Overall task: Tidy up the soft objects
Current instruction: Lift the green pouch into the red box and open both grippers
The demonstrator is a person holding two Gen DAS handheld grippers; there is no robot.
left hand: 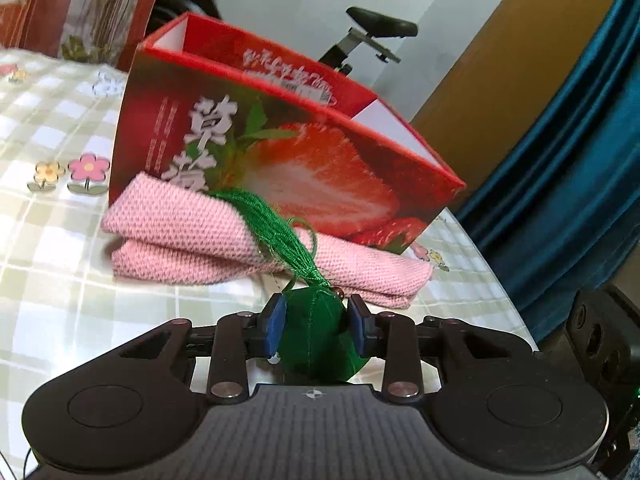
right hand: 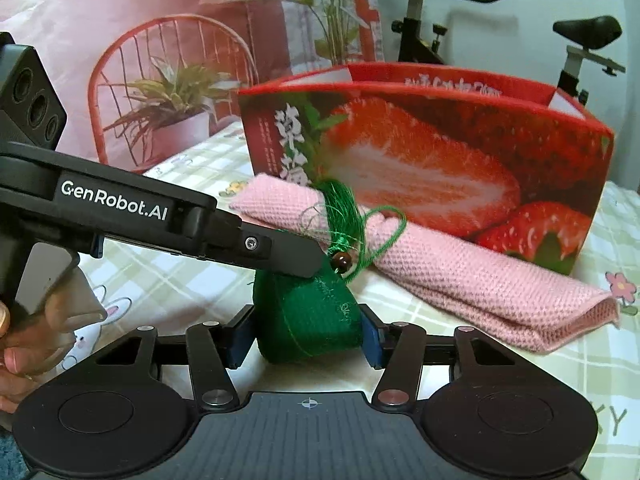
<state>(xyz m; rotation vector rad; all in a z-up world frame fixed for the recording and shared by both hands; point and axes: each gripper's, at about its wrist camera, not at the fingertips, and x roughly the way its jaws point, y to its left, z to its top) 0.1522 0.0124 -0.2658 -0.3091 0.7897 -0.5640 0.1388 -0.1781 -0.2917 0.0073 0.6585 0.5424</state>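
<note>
A green stuffed sachet with a green tassel and a brown bead is held by both grippers. My left gripper is shut on it; in the right wrist view the left gripper's finger presses on the sachet's top. My right gripper has its blue pads against both sides of the sachet. The tassel drapes over a folded pink knit cloth on the table. Behind the cloth stands an open red strawberry box.
A checked tablecloth with flower prints covers the table, whose right edge is close. A pink printed backdrop hangs behind the box. An exercise bike and a teal curtain stand beyond.
</note>
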